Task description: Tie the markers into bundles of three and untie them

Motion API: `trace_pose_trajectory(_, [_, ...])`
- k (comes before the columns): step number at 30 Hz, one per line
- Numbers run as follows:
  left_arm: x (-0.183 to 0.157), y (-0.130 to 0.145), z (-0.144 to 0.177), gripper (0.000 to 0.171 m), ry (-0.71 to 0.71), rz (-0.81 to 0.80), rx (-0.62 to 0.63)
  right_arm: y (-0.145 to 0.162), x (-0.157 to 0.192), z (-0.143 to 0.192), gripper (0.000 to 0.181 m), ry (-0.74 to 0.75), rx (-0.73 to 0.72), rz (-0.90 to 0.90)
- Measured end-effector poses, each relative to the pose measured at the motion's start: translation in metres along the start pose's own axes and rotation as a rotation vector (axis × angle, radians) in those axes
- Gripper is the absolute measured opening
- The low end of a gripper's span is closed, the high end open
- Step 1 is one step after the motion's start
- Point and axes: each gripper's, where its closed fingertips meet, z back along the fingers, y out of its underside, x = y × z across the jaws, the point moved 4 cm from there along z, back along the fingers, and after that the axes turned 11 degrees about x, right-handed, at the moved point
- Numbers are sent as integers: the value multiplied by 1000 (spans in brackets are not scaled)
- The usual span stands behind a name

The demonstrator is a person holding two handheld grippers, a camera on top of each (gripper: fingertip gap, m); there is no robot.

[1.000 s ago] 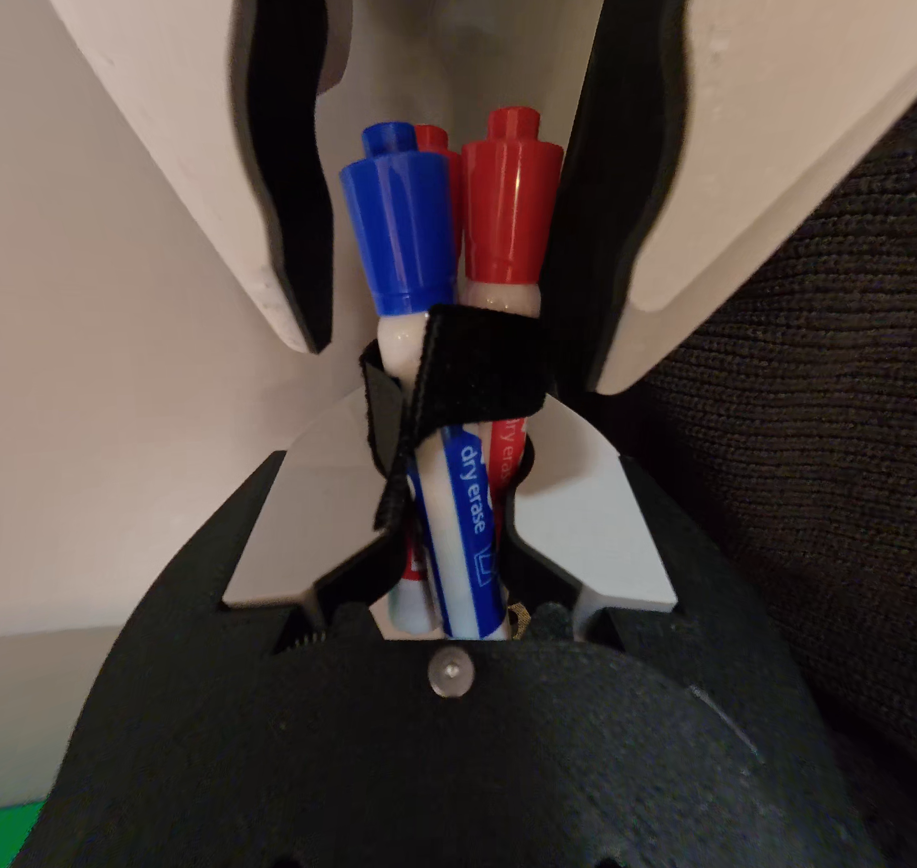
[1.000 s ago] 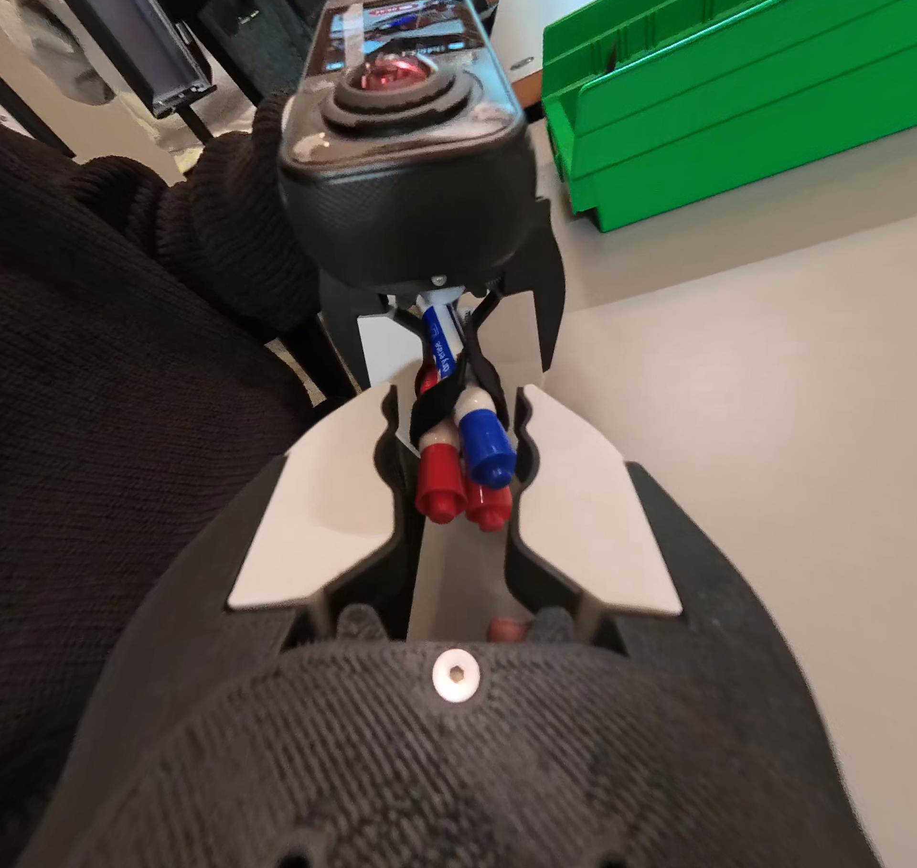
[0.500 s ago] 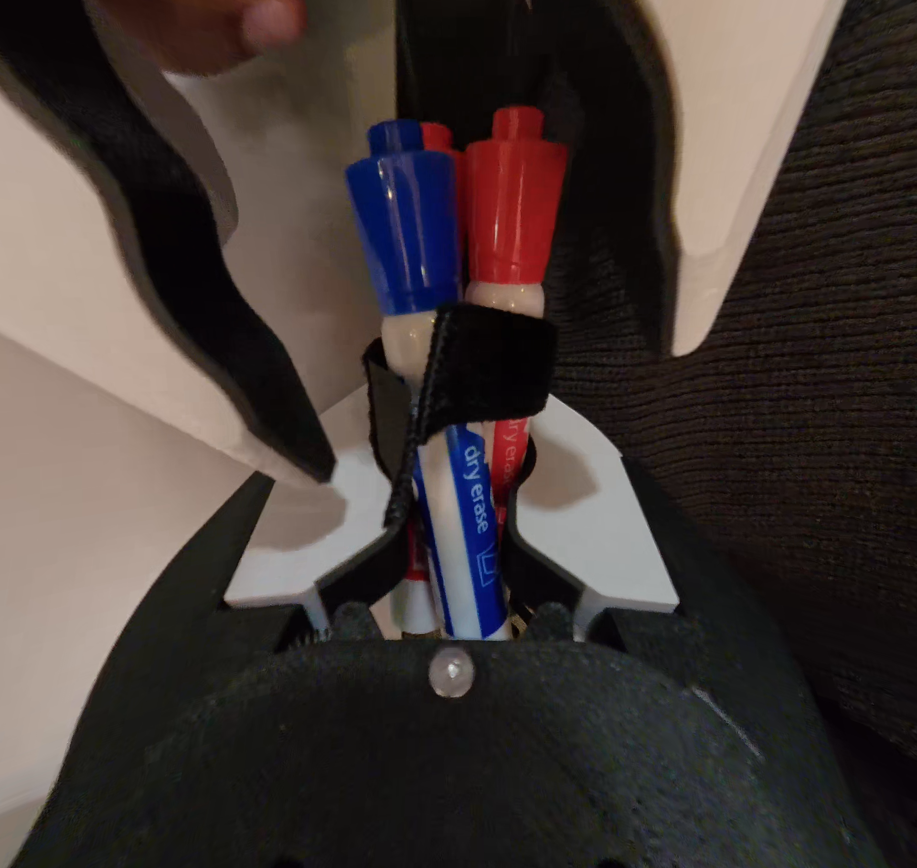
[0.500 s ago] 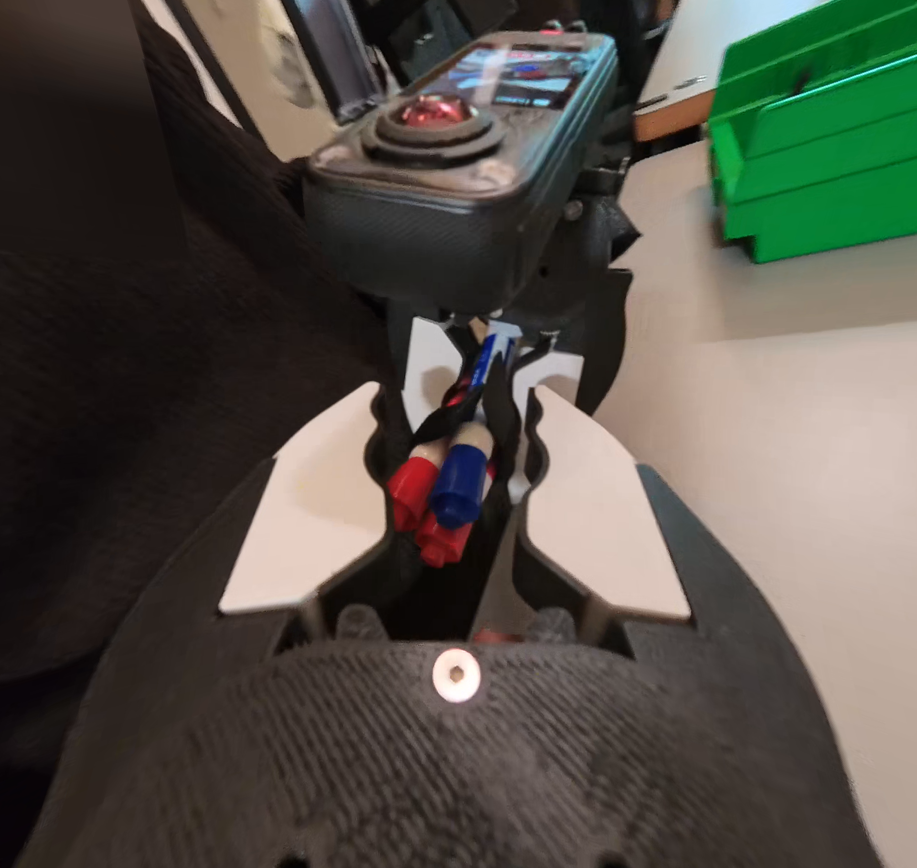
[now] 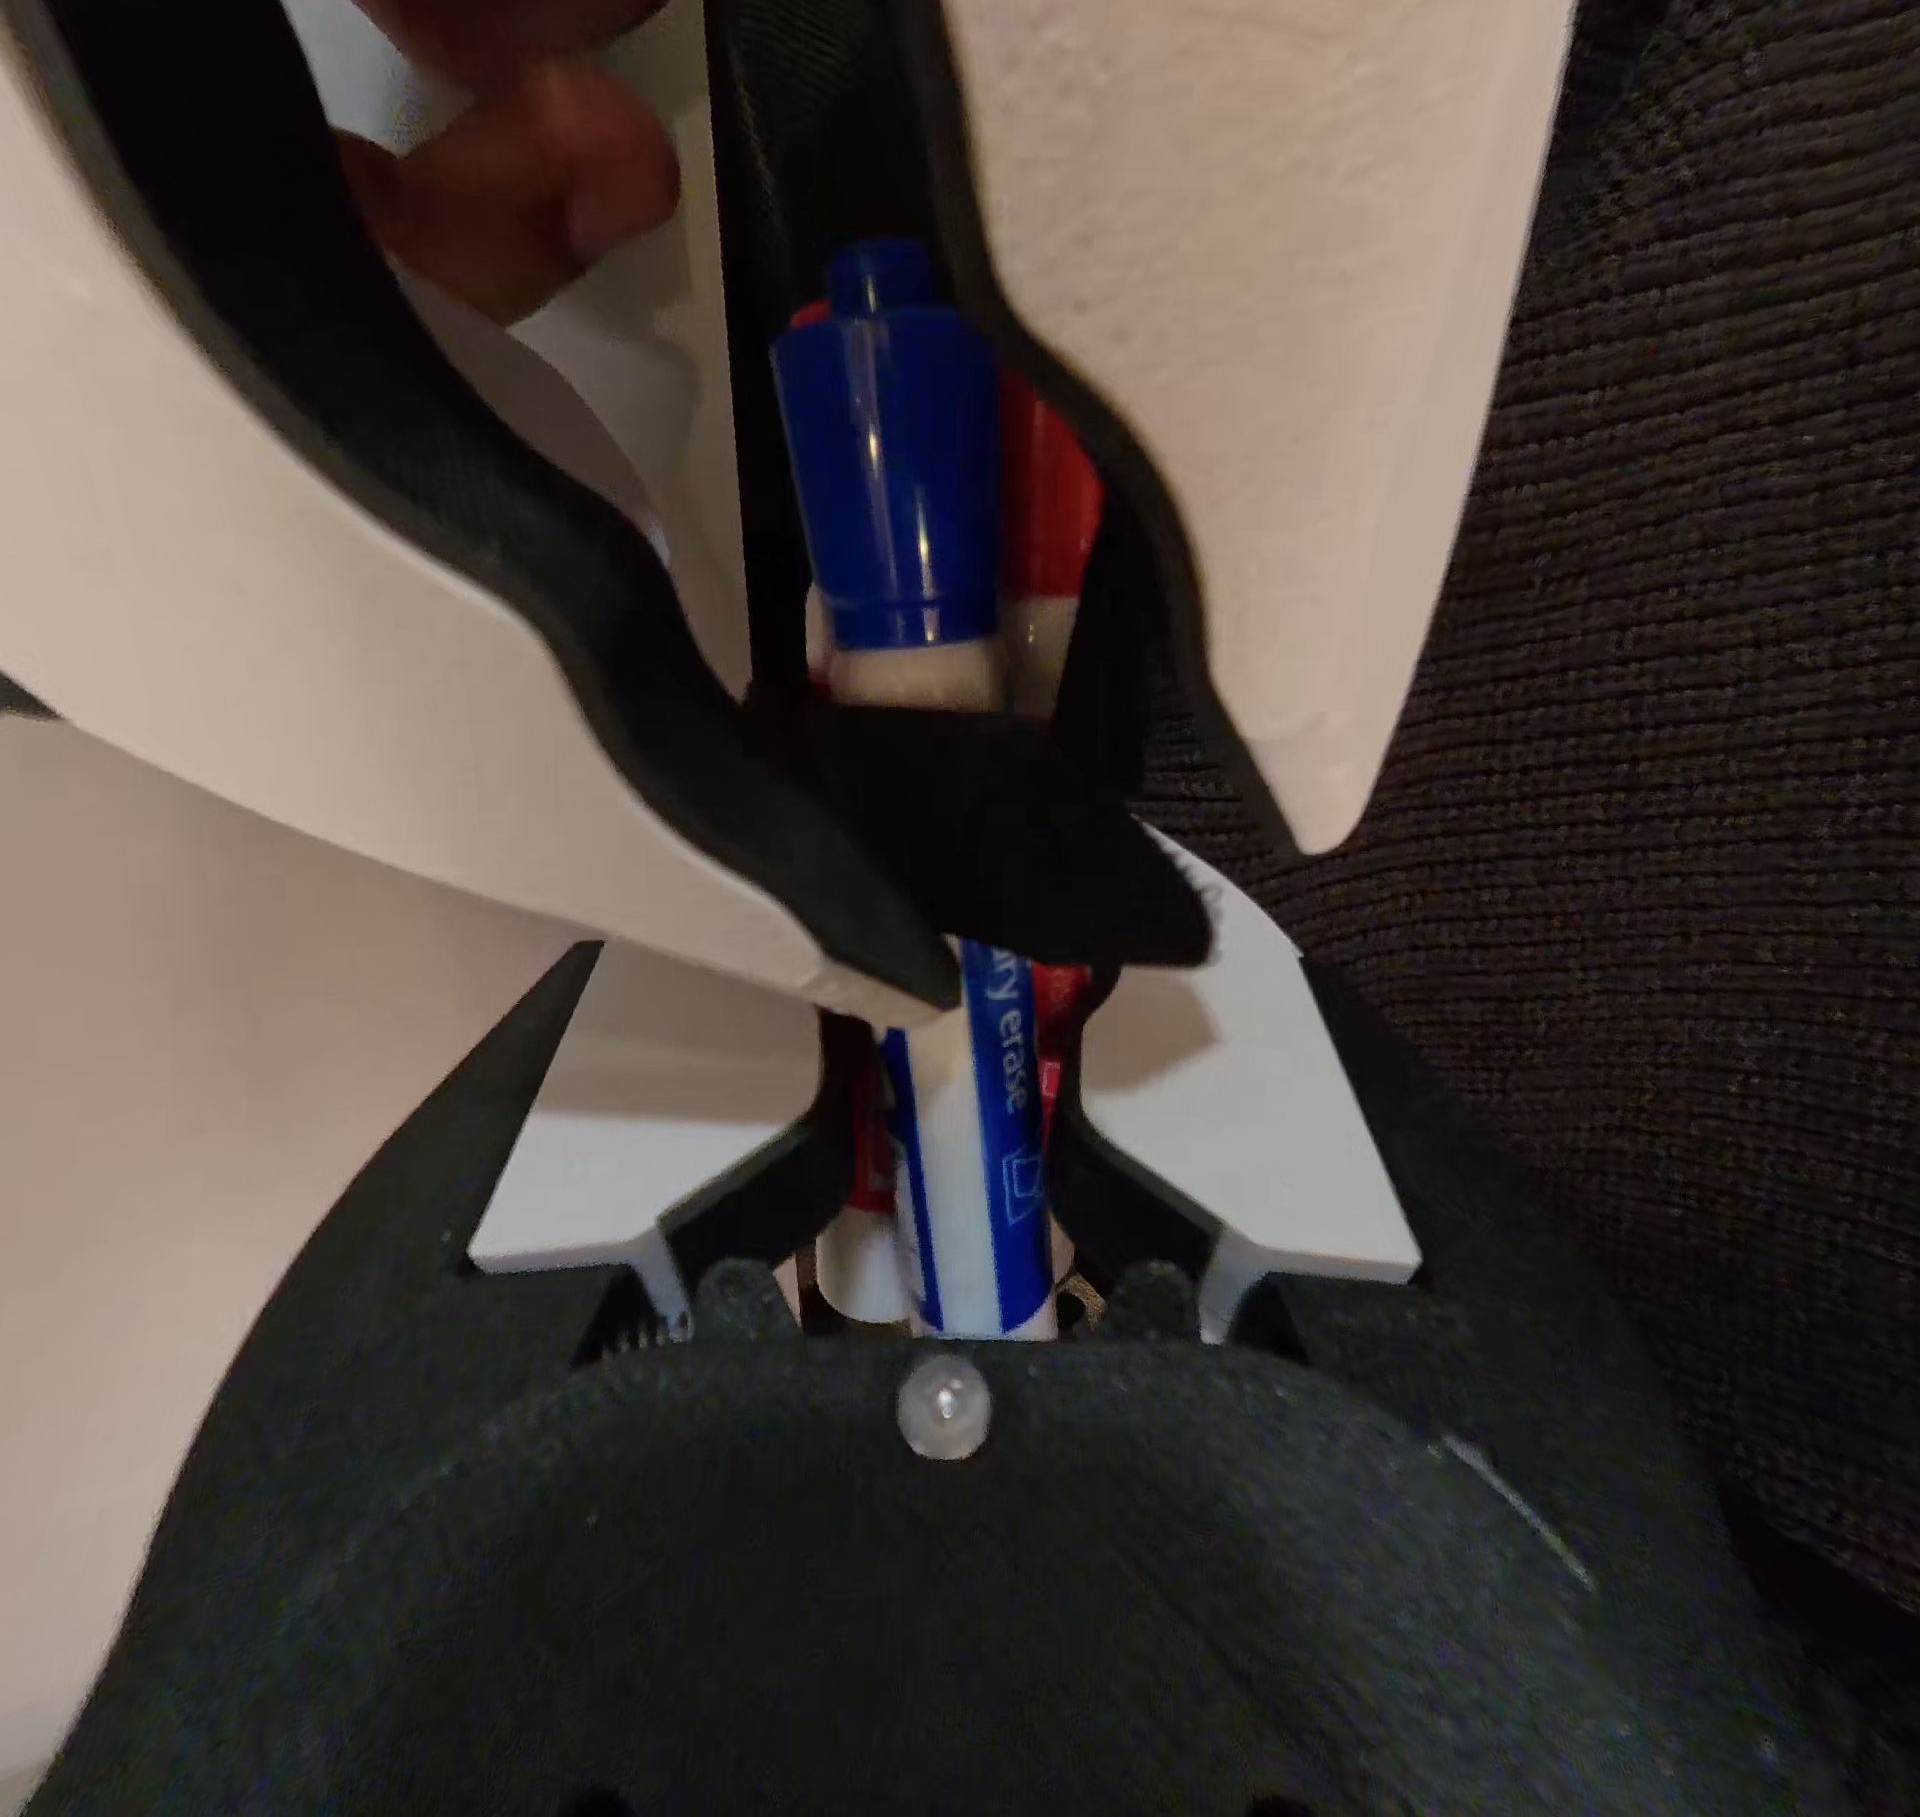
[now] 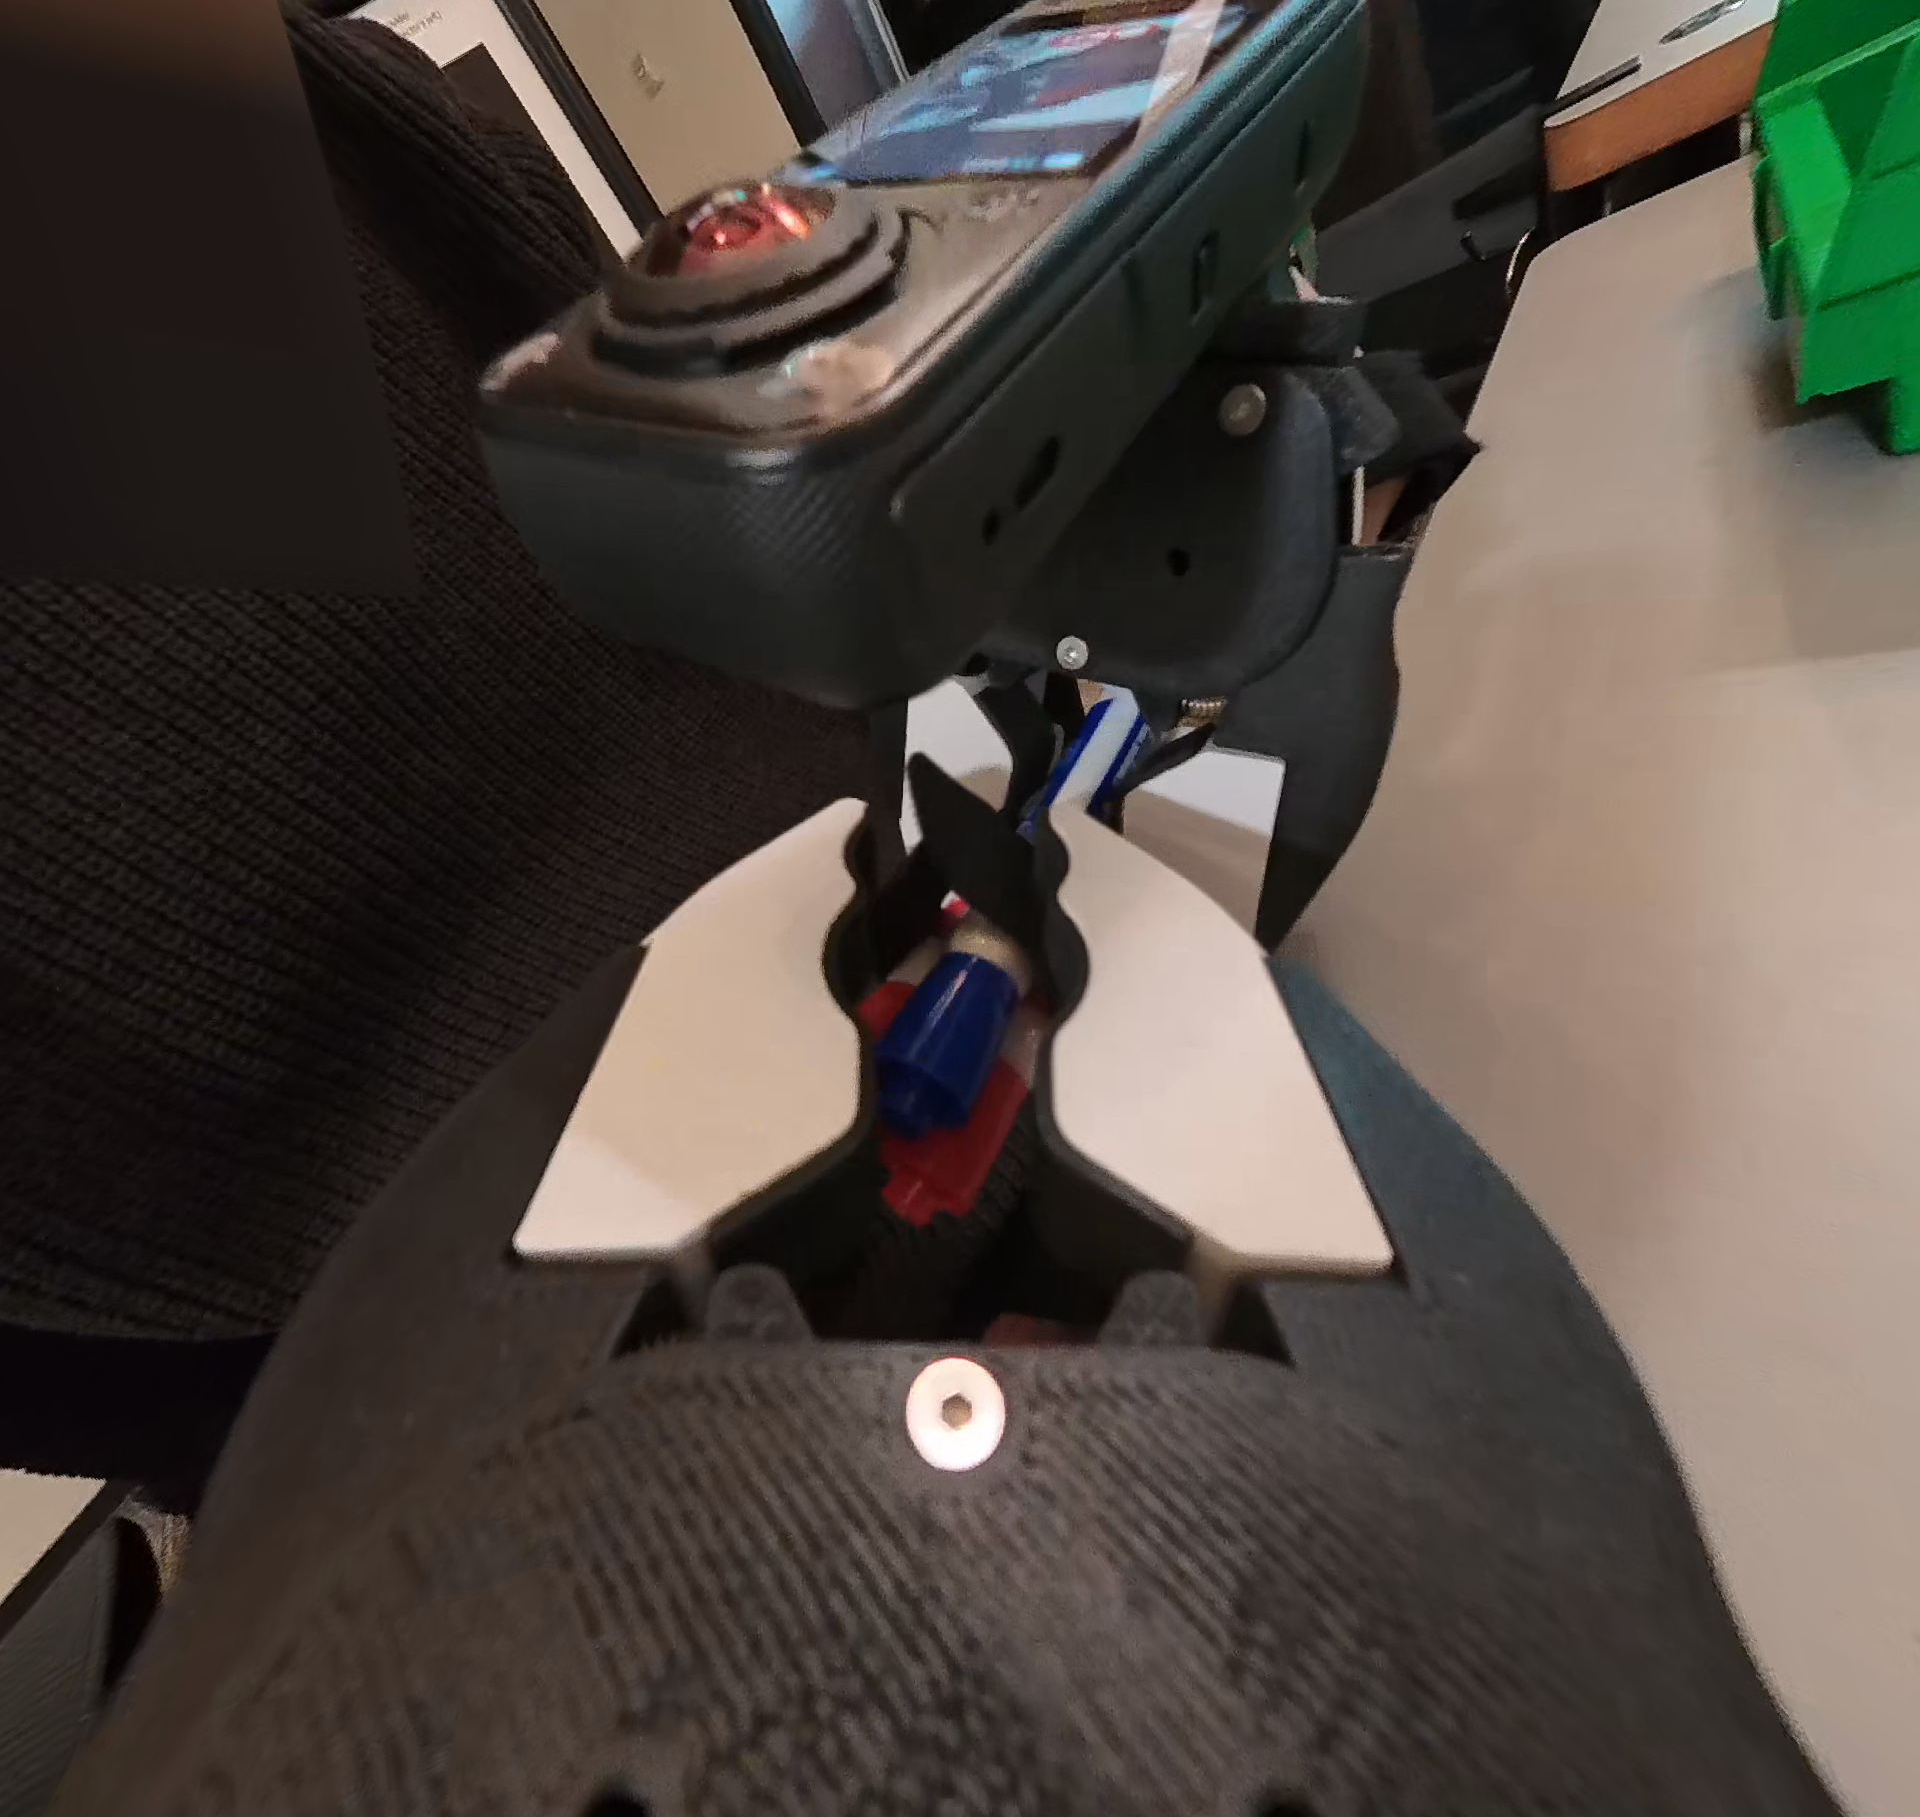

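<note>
A bundle of blue- and red-capped markers [image 5: 904, 479] is bound by a black strap [image 5: 966, 832]. My left gripper [image 5: 966, 1040] is shut on the barrels, caps pointing away. My right gripper [image 5: 1117, 905] comes in from the far side, its fingers closed around the capped end and the strap. In the right wrist view, my right gripper [image 6: 956, 832] holds the caps [image 6: 940, 1029] and the strap [image 6: 966, 853]. The left gripper [image 6: 1081, 759] faces it, with its black camera [image 6: 914, 333] on top. The bundle is held in the air between both.
A person's fingers [image 5: 520, 198] show at the top left behind the right gripper. A dark knit sleeve [image 6: 260, 832] fills the left side. A pale table [image 6: 1610, 832] lies to the right, with green bins [image 6: 1849, 209] at its far edge. About 8 cm separates my left fingertips from my right.
The right gripper has slid further over the capped ends and narrowed around the bundle at the strap. Both grippers have turned, and the green bins have shifted to the right edge.
</note>
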Motion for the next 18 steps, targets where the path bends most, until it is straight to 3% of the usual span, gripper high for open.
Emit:
trace_pose_trajectory(6, [1, 0, -3, 43, 10, 5, 11, 2, -2, 0, 29, 27, 31, 0])
trace_pose_trajectory(10, [3, 0, -1, 43, 6, 15, -2, -6, -3, 9, 52, 112, 2, 35])
trace_pose_trajectory(13, [7, 5, 2, 43, -7, 41, -8, -11, -5, 19, 58, 242, -21, 78])
trace_pose_trajectory(18, [16, 13, 6, 43, -35, 86, -7, 0, -11, 23, 49, 386, 29, 81])
